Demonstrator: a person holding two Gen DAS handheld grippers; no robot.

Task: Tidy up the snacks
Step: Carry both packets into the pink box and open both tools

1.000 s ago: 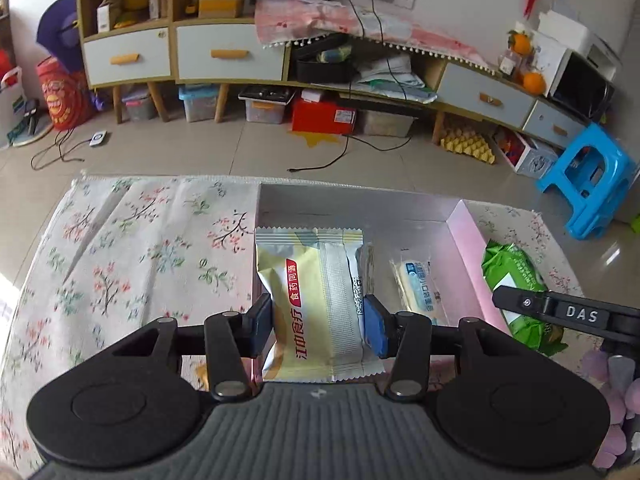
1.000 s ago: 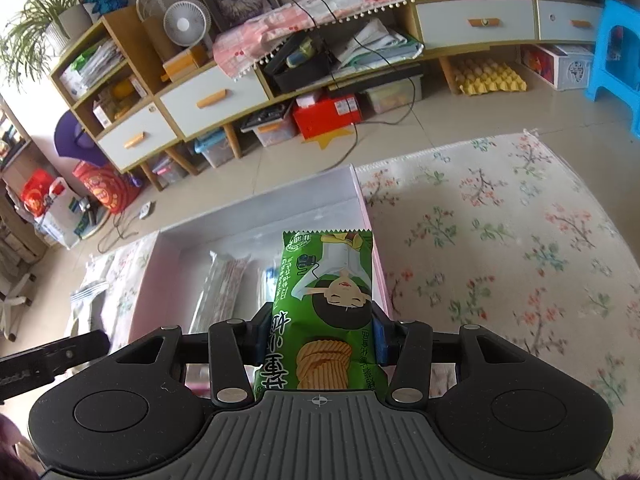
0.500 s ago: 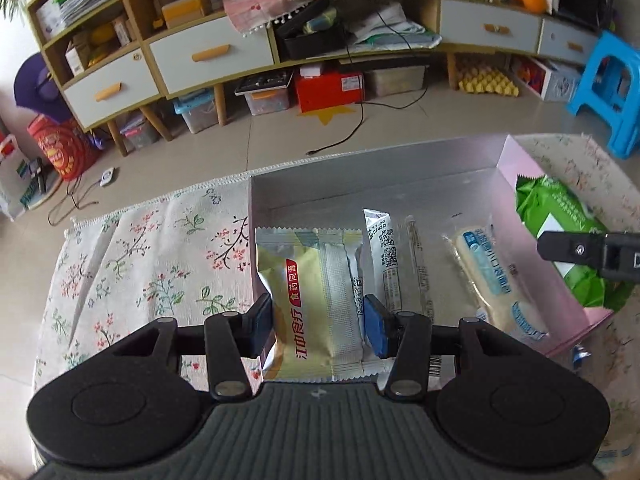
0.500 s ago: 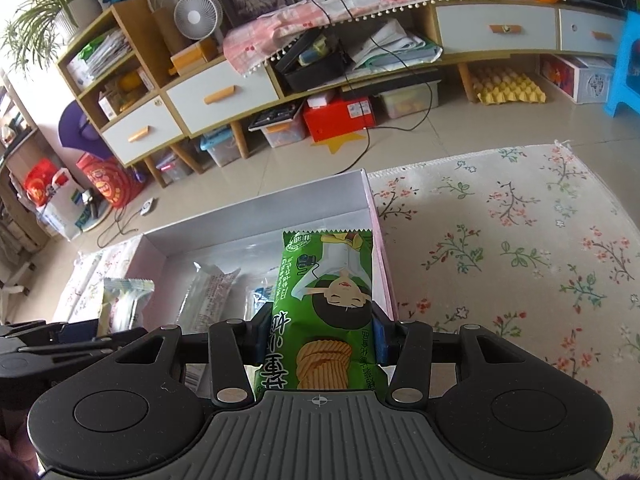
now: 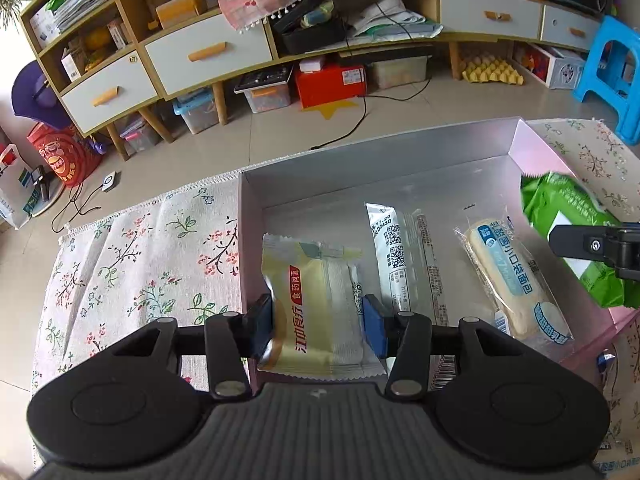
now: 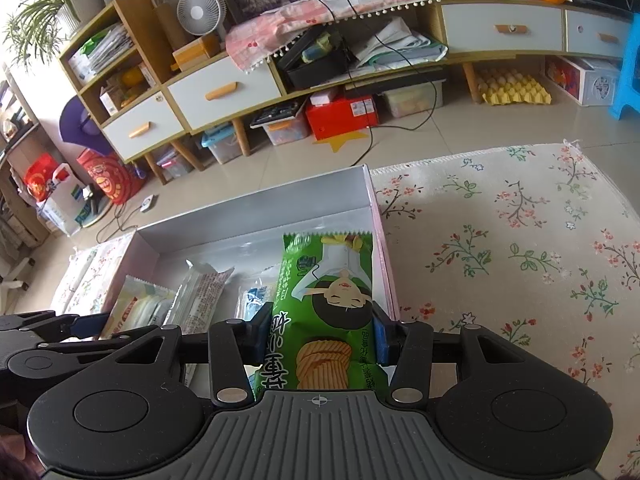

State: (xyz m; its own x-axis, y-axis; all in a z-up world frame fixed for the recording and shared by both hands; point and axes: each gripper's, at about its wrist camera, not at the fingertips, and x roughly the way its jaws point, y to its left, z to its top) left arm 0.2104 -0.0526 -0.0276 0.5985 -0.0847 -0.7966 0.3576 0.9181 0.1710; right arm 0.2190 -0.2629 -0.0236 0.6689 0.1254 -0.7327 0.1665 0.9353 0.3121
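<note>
My left gripper (image 5: 318,326) is shut on a yellow snack packet (image 5: 316,300) and holds it over the left end of the pink, silver-lined box (image 5: 360,164). A white wrapped bar (image 5: 392,256) and a wrapped bread roll (image 5: 516,284) lie in the box. My right gripper (image 6: 320,334) is shut on a green snack packet (image 6: 328,304) over the box's right end (image 6: 280,208). The green packet (image 5: 568,216) and the right gripper's finger also show at the right of the left wrist view. The yellow packet (image 6: 140,310) shows at the left of the right wrist view.
The box sits on a floral cloth (image 5: 132,256) that also spreads right of it (image 6: 520,240). More packets lie by the box's near right corner (image 5: 612,368). Beyond the table are a tiled floor, a low cabinet (image 5: 208,52) and a blue stool (image 5: 608,76).
Both grippers have moved forward over the box with their packets still held. The box interior and its snacks now show more fully, and the left gripper has come into the right wrist view.
</note>
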